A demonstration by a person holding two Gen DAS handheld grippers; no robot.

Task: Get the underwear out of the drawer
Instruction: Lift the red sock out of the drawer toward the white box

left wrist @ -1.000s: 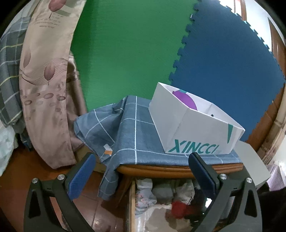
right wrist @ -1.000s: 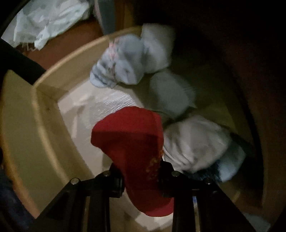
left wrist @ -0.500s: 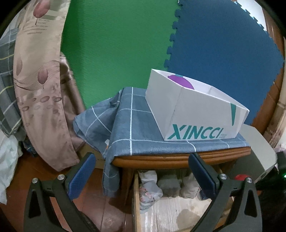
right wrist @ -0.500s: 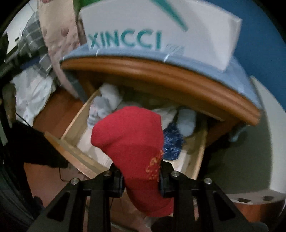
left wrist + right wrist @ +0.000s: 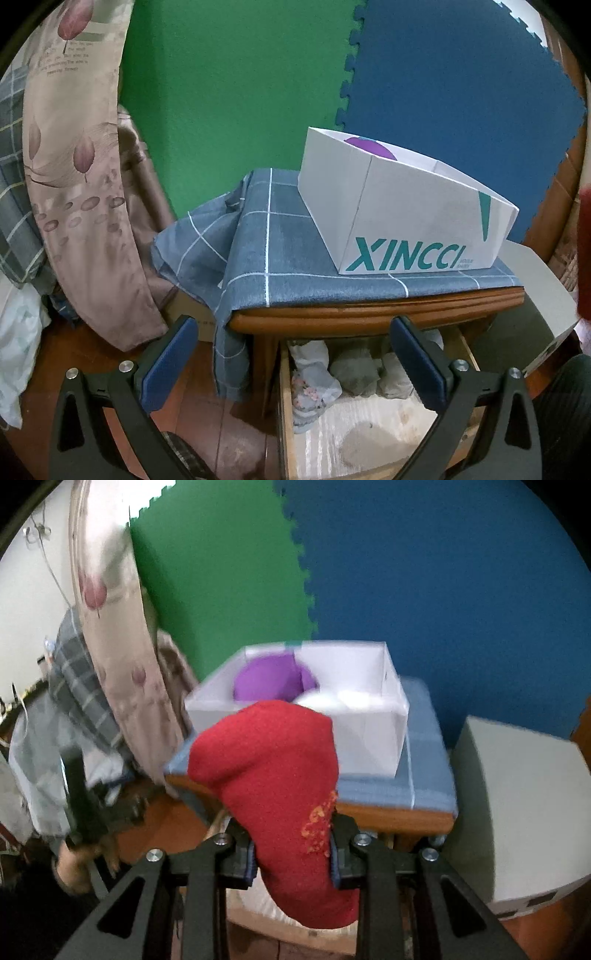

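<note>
Aloft, a red garment with gold print (image 5: 273, 786) is pinched between the jaws of the right gripper (image 5: 291, 853), held in front of the white XINCCI box (image 5: 399, 214) on the blue checked cloth (image 5: 269, 240) covering the wooden nightstand (image 5: 369, 314). The left gripper (image 5: 295, 365) hangs with jaws spread wide and nothing between them, above the open drawer (image 5: 284, 406), where pale folded underwear (image 5: 354, 369) lies at the back.

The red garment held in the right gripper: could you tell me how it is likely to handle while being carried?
The red garment is probably soft and floppy: it bulges above the right gripper and sags below the pads. It seems light, since a narrow pinch holds it. Its knit-looking surface likely resists slipping, though the loose lower end could snag on the open drawer.
</note>
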